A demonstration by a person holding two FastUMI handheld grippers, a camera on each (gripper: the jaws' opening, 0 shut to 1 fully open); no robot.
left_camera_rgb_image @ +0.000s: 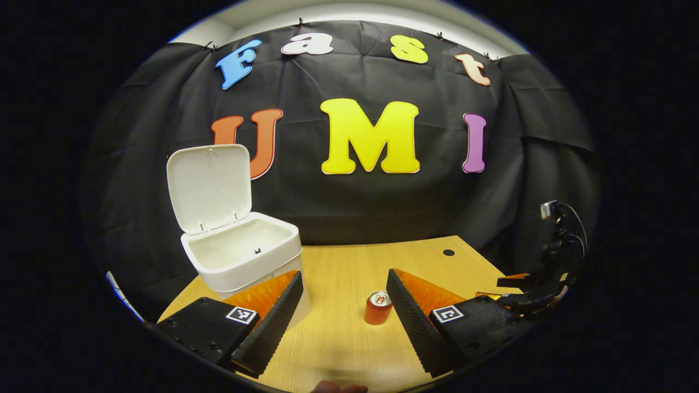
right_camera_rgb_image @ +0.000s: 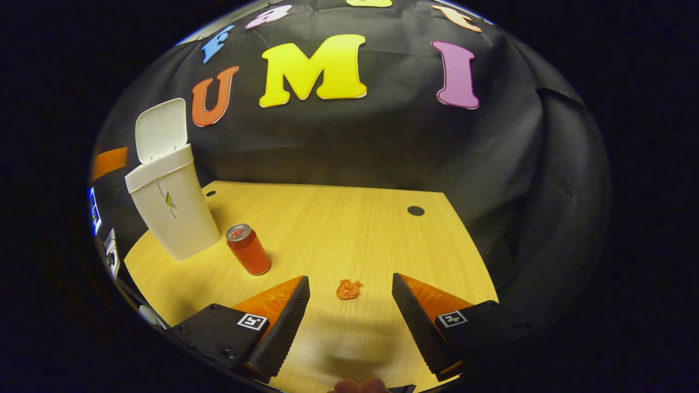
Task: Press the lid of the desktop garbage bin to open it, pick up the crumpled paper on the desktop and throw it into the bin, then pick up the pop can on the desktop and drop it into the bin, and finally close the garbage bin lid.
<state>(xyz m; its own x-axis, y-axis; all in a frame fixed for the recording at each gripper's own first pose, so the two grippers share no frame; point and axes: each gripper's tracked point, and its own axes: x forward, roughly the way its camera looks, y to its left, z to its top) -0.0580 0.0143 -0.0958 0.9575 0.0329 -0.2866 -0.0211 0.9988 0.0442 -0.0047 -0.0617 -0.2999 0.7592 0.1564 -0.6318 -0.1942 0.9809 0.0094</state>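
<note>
The white desktop bin [left_camera_rgb_image: 240, 256] stands at the table's left with its lid [left_camera_rgb_image: 210, 185] swung up and open; the right gripper view has the bin [right_camera_rgb_image: 172, 210] at far left. A red pop can [left_camera_rgb_image: 378, 307] stands upright between my left gripper's [left_camera_rgb_image: 344, 286] open fingers, a little beyond them. In the right gripper view the can [right_camera_rgb_image: 248, 249] is right of the bin. A small orange crumpled paper [right_camera_rgb_image: 348, 289] lies on the wood between my right gripper's [right_camera_rgb_image: 350, 289] open fingers. The right gripper [left_camera_rgb_image: 532, 289] also appears at the right edge of the left gripper view.
The wooden table [right_camera_rgb_image: 338, 229] has a round cable hole [right_camera_rgb_image: 415, 210] near its back right and another [right_camera_rgb_image: 210, 193] beside the bin. Black cloth walls close in behind and to the right. A fingertip [right_camera_rgb_image: 360, 386] shows at the bottom edge.
</note>
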